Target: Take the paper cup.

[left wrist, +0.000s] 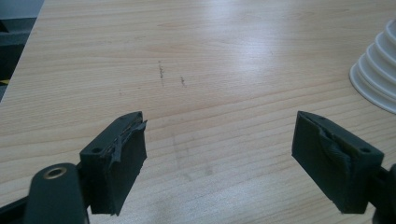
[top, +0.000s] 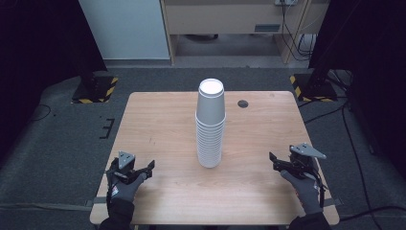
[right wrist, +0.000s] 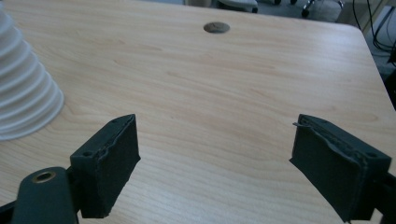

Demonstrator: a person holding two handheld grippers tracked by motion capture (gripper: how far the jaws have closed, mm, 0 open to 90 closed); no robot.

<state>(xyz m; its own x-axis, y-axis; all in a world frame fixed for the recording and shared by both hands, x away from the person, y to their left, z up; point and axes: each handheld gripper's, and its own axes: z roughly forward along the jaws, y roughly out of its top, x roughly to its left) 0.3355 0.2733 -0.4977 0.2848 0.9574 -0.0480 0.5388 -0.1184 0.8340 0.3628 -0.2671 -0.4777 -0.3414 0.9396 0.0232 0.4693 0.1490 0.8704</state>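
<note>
The tall stack of upside-down white paper cups [top: 210, 125] stood near the middle of the pale wooden table [top: 158, 120], its widest rims flat on the wood and its narrow end pointing up. Starting at the left: the left gripper [top: 145, 170] sat at about eight o'clock from the stack, near the table's front edge, held in a grey-gloved hand [top: 125, 186]. In the left gripper view [left wrist: 218, 149] its jaws stood wide apart with only bare wood between them — nothing held — and the stack's lower rims [left wrist: 377, 77] showed at two o'clock, well clear of the right jaw. Past the stack, a small dark round hole [top: 243, 103] lay in the table at about one o'clock from the cups. The right gripper [top: 274, 160] sat at roughly four o'clock from the stack, also in a gloved hand [top: 306, 188]. In the right gripper view [right wrist: 215, 156] its jaws were likewise spread wide and empty — the cup rims [right wrist: 25, 100] at ten o'clock, apart from the left jaw, and the hole [right wrist: 216, 27] at twelve.
</note>
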